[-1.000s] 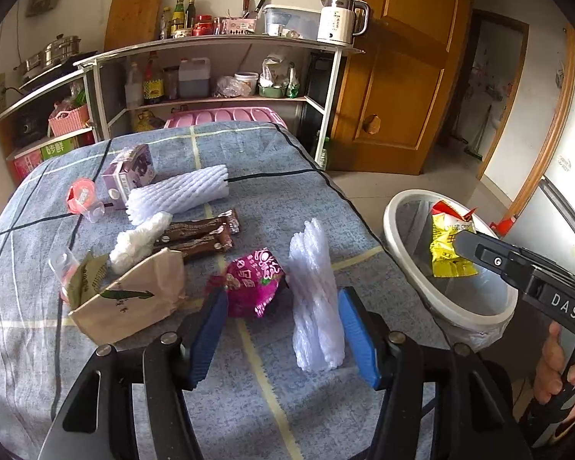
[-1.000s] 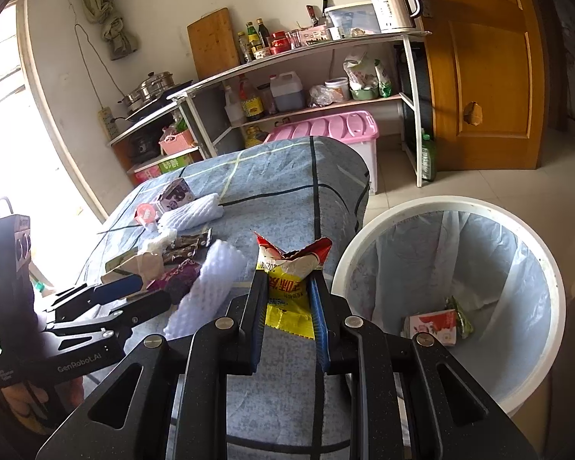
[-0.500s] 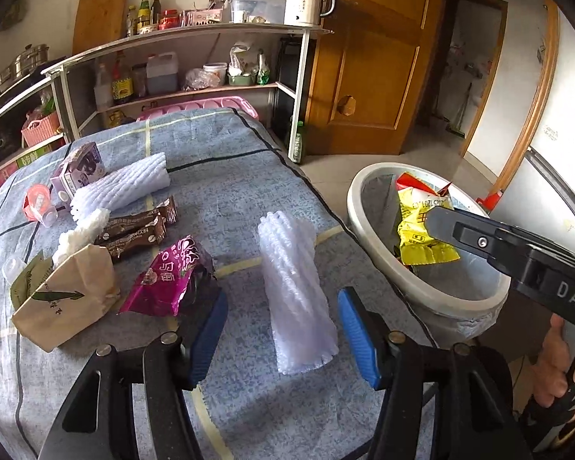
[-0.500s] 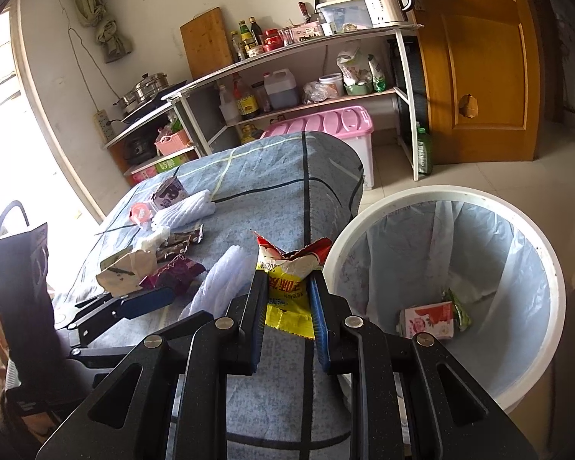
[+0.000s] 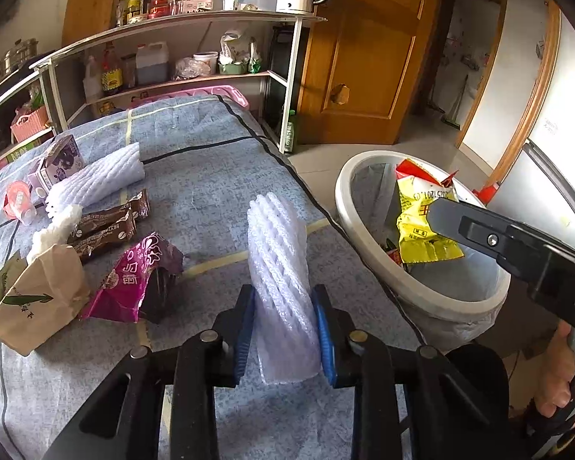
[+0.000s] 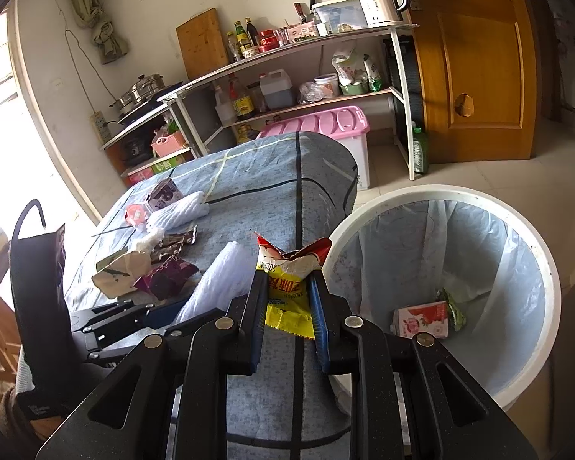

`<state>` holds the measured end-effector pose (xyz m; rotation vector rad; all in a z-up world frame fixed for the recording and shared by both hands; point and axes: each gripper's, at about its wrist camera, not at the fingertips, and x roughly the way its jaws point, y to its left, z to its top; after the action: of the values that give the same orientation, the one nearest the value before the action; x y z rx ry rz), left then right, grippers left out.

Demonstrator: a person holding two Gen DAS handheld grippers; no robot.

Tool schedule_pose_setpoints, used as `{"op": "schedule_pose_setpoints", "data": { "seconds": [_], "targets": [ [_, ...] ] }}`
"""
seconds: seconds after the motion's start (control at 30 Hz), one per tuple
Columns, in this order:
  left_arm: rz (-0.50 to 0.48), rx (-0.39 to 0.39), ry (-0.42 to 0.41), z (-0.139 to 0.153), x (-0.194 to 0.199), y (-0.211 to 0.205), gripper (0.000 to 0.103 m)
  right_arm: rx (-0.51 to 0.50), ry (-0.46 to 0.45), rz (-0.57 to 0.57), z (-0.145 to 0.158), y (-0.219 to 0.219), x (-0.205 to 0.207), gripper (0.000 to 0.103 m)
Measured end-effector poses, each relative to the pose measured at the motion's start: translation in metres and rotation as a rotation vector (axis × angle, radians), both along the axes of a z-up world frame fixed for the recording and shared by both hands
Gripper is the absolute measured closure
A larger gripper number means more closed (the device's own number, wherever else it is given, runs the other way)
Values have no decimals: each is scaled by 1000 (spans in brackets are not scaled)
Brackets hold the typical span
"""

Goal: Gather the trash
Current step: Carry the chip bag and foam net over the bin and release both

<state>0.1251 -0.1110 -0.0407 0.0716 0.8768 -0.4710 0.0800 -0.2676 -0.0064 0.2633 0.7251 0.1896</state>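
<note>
In the left wrist view, your left gripper (image 5: 285, 324) is closing its jaws around the white foam net sleeve (image 5: 280, 276), which lies on the blue cloth of the table (image 5: 211, 176) a little short of the trash bin (image 5: 421, 230); both blue pads already touch the sleeve's sides near its near end. The risk here is the foam itself: it looks soft and springy, so if you lift on a shallow bite it may squash and slide out, or swing and brush the purple snack wrapper (image 5: 134, 280) lying just beside it, on the side away from the bin. Close fully before you raise it. In this view your right gripper (image 5: 437, 214) holds the yellow chip bag (image 5: 421, 226) over the bin's mouth. In the right wrist view, that right gripper (image 6: 287, 299) is clamped tight on the yellow chip bag (image 6: 287, 287), yet here the bag appears against the table edge just beside the bin's rim (image 6: 364, 222), so you cannot tell for sure that it hangs inside the opening. Release it too near the rim and I judge the light bag may catch on the liner or fall to the floor. The bin already holds a red and white carton (image 6: 421, 320) at its bottom.
</note>
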Motion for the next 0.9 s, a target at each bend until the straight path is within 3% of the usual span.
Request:
{"op": "schedule_pose_setpoints", "data": {
  "seconds": [0.23, 0.43, 0.57, 0.9],
  "targets": [
    [-33, -31, -71, 34, -8, -11, 73, 8, -22, -59, 10, -25, -2, 80],
    [-109, -75, -71, 47, -4, -45, 73, -10, -25, -126, 17, -54, -8, 80],
    [-179, -110, -42, 46, 0, -75, 73, -37, -2, -160, 13, -72, -8, 80],
    [-246, -54, -3, 19, 8, -130, 73, -87, 89, -230, -17, -112, -4, 80]
  ]
}}
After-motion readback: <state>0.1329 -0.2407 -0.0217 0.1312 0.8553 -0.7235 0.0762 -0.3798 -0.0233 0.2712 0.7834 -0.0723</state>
